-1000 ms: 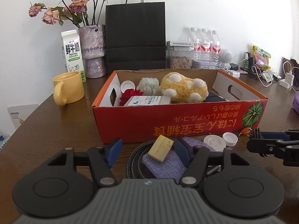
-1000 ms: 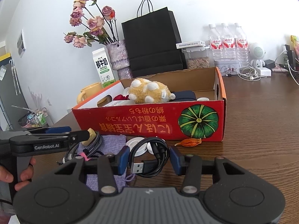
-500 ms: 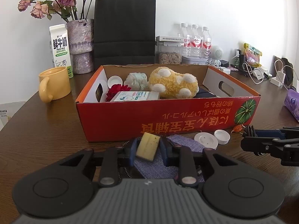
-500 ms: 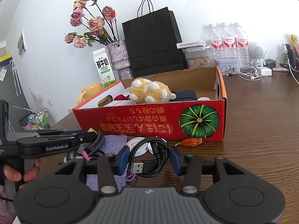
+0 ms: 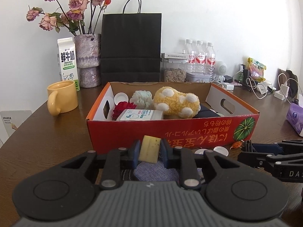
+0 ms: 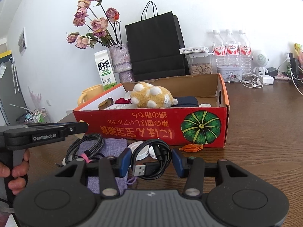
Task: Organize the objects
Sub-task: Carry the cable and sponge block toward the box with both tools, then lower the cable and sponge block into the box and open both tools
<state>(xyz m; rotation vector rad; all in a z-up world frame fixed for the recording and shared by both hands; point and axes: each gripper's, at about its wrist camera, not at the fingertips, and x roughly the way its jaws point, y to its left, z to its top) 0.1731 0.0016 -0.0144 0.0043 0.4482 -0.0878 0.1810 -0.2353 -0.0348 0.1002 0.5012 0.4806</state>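
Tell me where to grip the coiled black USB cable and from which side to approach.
Grip the coiled black USB cable across the bundled loops near the silver plug, coming level from the near side. The right tool already straddles it, open; the coil lies flat and its strands compress together.

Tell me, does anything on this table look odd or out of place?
The red cardboard box has its print and pumpkin picture upside down, so it stands inverted. A crumpled orange wrapper lies loose on the table against the box's front, beside two white lids. Nothing looks spilled or broken.
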